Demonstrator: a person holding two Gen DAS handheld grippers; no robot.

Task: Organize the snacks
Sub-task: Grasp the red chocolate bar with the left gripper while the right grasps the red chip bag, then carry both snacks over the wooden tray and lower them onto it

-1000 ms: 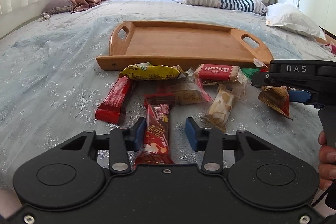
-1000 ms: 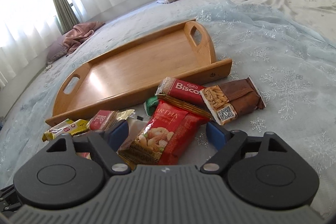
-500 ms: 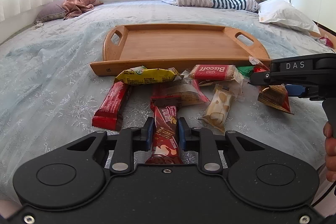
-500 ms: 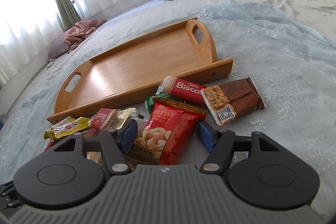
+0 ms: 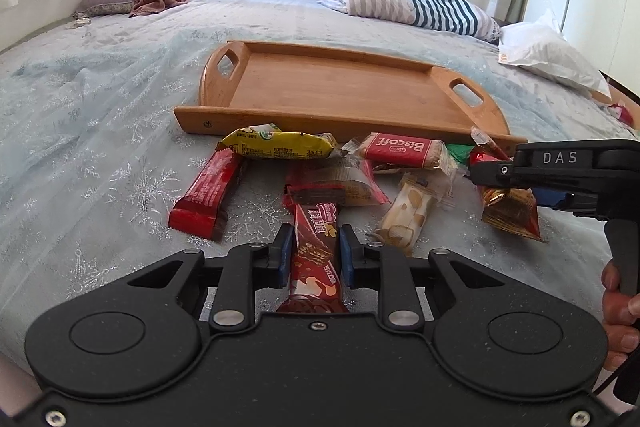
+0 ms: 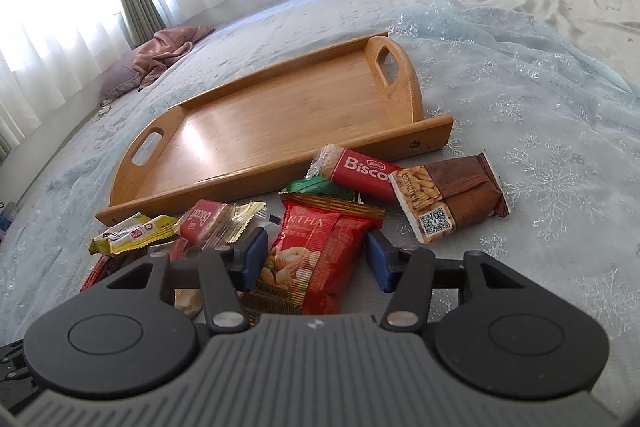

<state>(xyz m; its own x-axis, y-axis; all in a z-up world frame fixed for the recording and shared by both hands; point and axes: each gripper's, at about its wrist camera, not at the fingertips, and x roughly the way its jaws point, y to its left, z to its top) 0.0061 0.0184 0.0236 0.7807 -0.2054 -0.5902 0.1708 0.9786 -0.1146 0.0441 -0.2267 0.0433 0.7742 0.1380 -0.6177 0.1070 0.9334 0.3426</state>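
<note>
Where legible, reads "Biscoff" in white on a red rectangular biscuit packet (image 5: 404, 149), lying just in front of the wooden two-handled tray (image 5: 340, 95). Reads "Bisco", cut off, on a second red biscuit packet (image 6: 360, 171), touching a brown foil pack printed with peanuts and a QR code (image 6: 448, 203). Shows "RTHA" in gold on a red and gold peanut bag (image 6: 320, 251). Carries white Chinese characters on a long red-brown wafer bar (image 5: 316, 227). Too small to read on the yellow wrapper (image 5: 276, 147) and the plain red bar (image 5: 208, 195). All spread on the pale blue snowflake-patterned bedspread (image 5: 100, 147), in front of the tray and outside it.

Left tool (image 5: 315, 249): clamped on the wafer bar, blue pads pressed to both long edges. Right tool (image 6: 316, 255): closing, peanut bag between the jaws, pads just beside its edges, no visible squeeze. Marked "DAS" on its black side in the left wrist view, with fingers of a hand (image 5: 618, 311) around the grip.

Against a second ago: left jaws then apart either side of the wafer bar, now shut on it. Right jaws then far wider around the peanut bag, now drawn in. Snacks and tray lying as before.
</note>
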